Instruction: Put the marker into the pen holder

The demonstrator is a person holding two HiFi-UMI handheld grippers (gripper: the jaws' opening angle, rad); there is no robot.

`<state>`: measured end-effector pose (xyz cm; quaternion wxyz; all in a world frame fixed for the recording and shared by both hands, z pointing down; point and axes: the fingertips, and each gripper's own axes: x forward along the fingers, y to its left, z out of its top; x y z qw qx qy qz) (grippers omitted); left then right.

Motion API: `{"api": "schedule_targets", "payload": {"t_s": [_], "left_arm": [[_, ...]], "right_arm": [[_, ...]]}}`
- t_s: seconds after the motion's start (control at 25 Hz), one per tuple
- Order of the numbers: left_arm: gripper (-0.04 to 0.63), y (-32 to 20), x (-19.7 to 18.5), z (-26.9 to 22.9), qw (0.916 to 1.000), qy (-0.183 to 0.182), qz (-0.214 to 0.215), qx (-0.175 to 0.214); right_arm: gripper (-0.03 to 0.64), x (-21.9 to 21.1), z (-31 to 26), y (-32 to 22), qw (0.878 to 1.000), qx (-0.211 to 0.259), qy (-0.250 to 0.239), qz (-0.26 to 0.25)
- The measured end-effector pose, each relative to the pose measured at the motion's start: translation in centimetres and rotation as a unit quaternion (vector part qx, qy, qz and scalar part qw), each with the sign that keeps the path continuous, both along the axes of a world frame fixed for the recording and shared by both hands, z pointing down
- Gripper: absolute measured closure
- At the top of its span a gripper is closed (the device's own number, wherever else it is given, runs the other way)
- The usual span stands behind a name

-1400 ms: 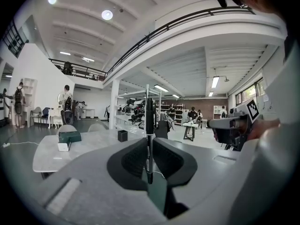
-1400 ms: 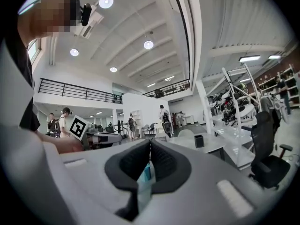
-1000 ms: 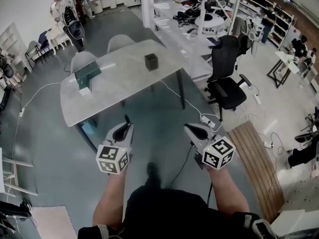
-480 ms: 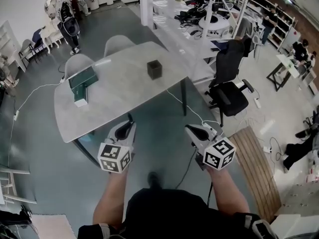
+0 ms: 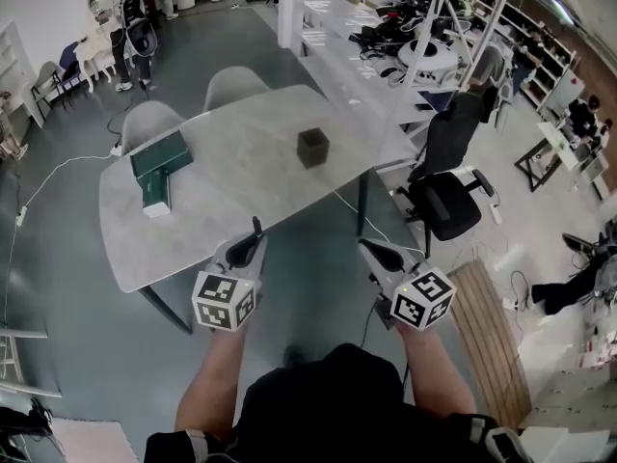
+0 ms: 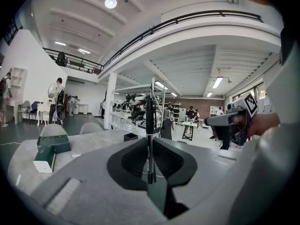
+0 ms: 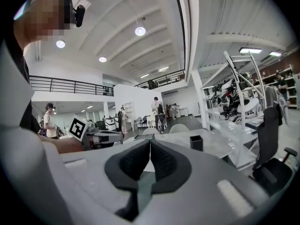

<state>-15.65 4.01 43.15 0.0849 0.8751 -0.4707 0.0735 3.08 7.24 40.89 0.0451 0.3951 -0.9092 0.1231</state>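
Observation:
The black marker [image 6: 150, 118] stands upright, pinched between the jaws of my left gripper [image 6: 150, 139]; in the head view its tip [image 5: 255, 227] pokes out past that gripper [image 5: 251, 247]. The pen holder [image 5: 312, 148], a small dark square cup, sits on the grey table [image 5: 231, 191] ahead of both grippers, apart from them; it also appears as the pen holder [image 6: 131, 136] and the pen holder [image 7: 196, 142]. My right gripper [image 5: 370, 251] is held off the table's near edge with its jaws [image 7: 150, 142] shut and nothing between them.
A green box [image 5: 160, 156] on a white box [image 5: 153, 201] lies at the table's left end. Two grey chairs [image 5: 234, 83] stand behind the table, a black office chair [image 5: 445, 186] to its right. A cable [image 5: 362, 222] trails over the floor. People stand at the far left.
The table and pen holder have come nearer and lower in the head view as I moved toward them. Both grippers keep their pose; the marker stays in the left one.

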Motion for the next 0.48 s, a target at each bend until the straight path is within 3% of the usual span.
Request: {"api": "schedule_targets", "payload": {"t_s": [0.48], "left_arm": [[0.552,-8.2,0.6,1.5,0.9997,-0.01,0.01,-0.018]], "right_arm": [[0.612,-1.0,1.3,-9.3,0.999,-0.015,-0.025,-0.017]]}}
